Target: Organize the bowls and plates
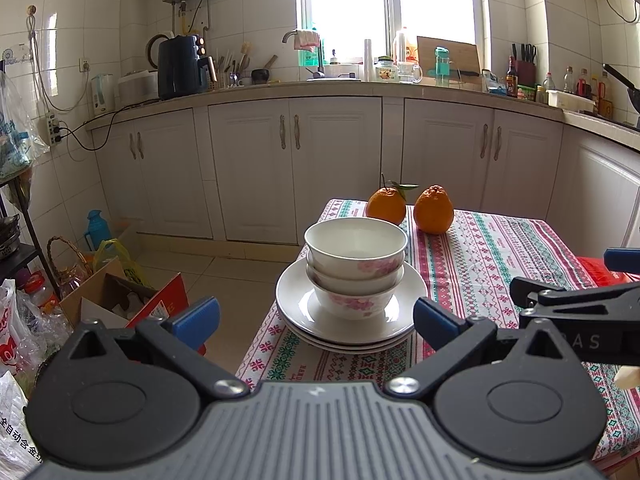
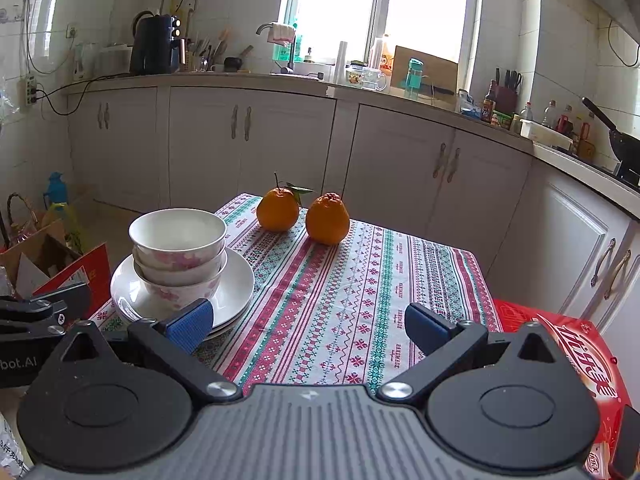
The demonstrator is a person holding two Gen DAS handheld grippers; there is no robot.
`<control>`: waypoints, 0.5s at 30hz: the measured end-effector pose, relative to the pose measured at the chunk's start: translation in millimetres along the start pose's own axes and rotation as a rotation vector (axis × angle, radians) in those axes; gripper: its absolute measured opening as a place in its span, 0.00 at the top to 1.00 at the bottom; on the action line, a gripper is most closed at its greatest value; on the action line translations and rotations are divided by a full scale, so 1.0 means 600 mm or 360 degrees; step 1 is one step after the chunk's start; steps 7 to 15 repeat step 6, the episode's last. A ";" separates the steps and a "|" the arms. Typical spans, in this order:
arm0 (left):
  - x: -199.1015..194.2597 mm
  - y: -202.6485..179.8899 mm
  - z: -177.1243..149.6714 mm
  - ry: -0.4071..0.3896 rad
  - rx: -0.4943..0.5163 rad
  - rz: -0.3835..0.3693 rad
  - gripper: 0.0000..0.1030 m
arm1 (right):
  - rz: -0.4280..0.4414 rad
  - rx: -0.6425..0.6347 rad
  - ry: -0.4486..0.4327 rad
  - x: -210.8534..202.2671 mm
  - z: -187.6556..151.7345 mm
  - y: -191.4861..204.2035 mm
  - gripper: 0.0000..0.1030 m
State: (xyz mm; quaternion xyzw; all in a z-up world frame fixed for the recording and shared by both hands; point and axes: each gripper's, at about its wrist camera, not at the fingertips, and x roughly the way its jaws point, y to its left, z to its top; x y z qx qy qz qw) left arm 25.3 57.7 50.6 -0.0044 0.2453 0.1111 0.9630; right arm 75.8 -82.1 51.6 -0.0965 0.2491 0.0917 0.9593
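Three white bowls (image 1: 355, 264) with pink flowers are nested upright on a stack of white plates (image 1: 292, 300) near the table's left edge. My left gripper (image 1: 316, 318) is open just in front of the stack, its blue pads (image 1: 198, 318) wider apart than the plates, holding nothing. In the right wrist view the bowls (image 2: 178, 248) and plates (image 2: 238, 284) lie to the left. My right gripper (image 2: 308, 326) is open and empty over the bare tablecloth, its left pad close to the plates' near rim.
Two oranges (image 1: 410, 208) sit at the table's far edge. The patterned tablecloth (image 2: 340, 300) has free room at centre. A red box (image 2: 568, 360) lies at the right. Cardboard boxes (image 1: 120, 296) and bags crowd the floor to the left. Cabinets (image 1: 280, 168) stand behind.
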 end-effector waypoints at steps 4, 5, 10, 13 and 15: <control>0.000 0.000 0.000 0.0001 0.0000 -0.0001 0.01 | 0.0000 0.0000 0.0000 0.000 0.000 0.000 0.00; 0.000 0.000 0.000 0.0002 0.0000 -0.0001 0.01 | -0.0001 0.0000 0.0000 0.000 0.000 0.000 0.00; 0.001 0.000 0.000 0.0003 0.0000 -0.0003 0.01 | 0.0000 -0.0001 -0.0001 0.000 0.000 0.000 0.00; 0.001 0.000 0.000 0.0003 0.0000 -0.0003 0.01 | 0.0000 -0.0001 -0.0001 0.000 0.000 0.000 0.00; 0.001 0.000 0.000 0.0003 0.0000 -0.0003 0.01 | 0.0000 -0.0001 -0.0001 0.000 0.000 0.000 0.00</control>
